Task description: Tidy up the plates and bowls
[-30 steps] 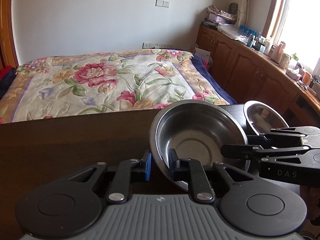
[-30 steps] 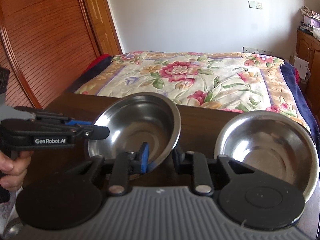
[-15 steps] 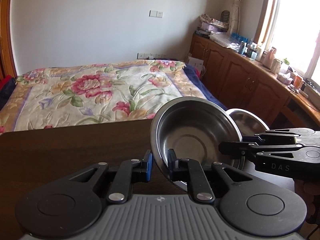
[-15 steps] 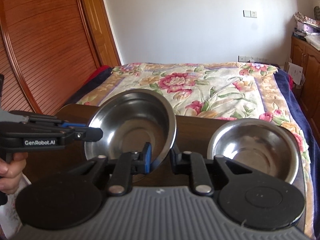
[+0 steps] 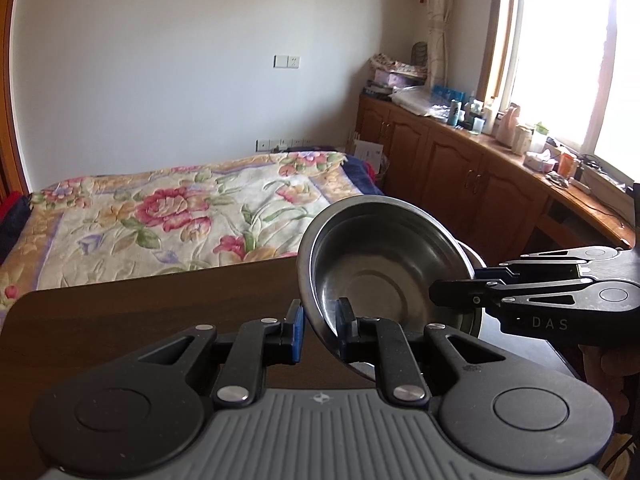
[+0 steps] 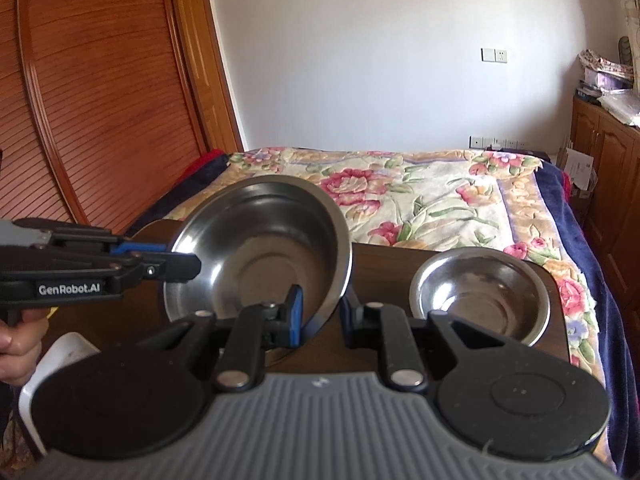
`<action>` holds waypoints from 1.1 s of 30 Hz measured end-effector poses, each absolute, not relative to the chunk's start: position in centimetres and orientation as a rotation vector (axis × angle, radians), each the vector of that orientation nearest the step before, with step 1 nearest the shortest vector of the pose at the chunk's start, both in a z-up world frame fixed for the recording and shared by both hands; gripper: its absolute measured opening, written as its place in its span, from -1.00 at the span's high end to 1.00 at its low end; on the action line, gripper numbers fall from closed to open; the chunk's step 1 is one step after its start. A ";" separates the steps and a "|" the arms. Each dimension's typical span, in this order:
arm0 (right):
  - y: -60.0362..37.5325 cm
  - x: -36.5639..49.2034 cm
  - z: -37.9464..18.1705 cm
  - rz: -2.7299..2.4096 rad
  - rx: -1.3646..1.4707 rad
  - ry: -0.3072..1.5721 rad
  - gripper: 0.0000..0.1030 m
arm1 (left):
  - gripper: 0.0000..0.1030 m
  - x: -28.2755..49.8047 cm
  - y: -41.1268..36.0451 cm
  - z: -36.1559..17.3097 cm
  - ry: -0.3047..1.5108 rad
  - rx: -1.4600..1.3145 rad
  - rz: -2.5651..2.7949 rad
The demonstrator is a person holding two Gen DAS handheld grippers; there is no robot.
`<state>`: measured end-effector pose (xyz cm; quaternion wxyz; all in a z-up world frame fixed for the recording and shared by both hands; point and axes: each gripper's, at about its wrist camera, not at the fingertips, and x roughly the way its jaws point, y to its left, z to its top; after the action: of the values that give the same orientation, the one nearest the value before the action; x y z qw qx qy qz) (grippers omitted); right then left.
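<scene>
A large steel bowl (image 5: 384, 264) (image 6: 260, 248) hangs tilted above the dark wooden table (image 5: 140, 312), held from both sides. My left gripper (image 5: 318, 326) is shut on its near left rim, one finger inside and the blue-padded one outside. My right gripper (image 6: 320, 312) is shut on the opposite rim in the same way. Each gripper shows in the other's view: the right gripper (image 5: 436, 294) at the bowl's right edge, the left gripper (image 6: 196, 266) at its left edge. A smaller steel bowl (image 6: 480, 292) sits on the table to the right, mostly hidden in the left wrist view.
A bed with a floral quilt (image 5: 172, 216) lies just past the table's far edge. Wooden cabinets (image 5: 460, 168) with clutter on top run under the window at right. A white dish edge (image 6: 60, 360) shows at lower left, beside a person's hand (image 6: 16, 348).
Both grippers have risen with the large bowl between them, so the table and the smaller bowl now sit lower and farther below. The grips have not changed.
</scene>
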<state>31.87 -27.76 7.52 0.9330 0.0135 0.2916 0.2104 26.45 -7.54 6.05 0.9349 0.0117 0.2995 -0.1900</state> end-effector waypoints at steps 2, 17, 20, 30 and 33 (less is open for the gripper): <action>-27.9 31.2 7.8 0.427 0.026 0.589 0.58 | 0.66 25.7 -7.6 6.4 0.599 0.024 -0.392; -28.7 27.9 7.9 0.411 0.023 0.578 0.58 | 0.64 21.4 -7.7 6.8 0.565 0.033 -0.441; -28.7 27.2 7.8 0.415 0.023 0.582 0.58 | 0.63 20.7 -7.7 6.6 0.561 0.036 -0.442; -28.5 25.2 6.7 0.428 0.020 0.589 0.58 | 0.62 18.2 -7.6 5.1 0.554 0.048 -0.435; -28.4 24.8 6.4 0.434 0.022 0.594 0.58 | 0.62 17.7 -7.7 4.6 0.559 0.055 -0.431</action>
<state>24.78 -28.42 6.37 0.9331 0.0109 0.2902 0.2121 17.73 -7.69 4.64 0.9381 0.0270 0.2735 -0.2109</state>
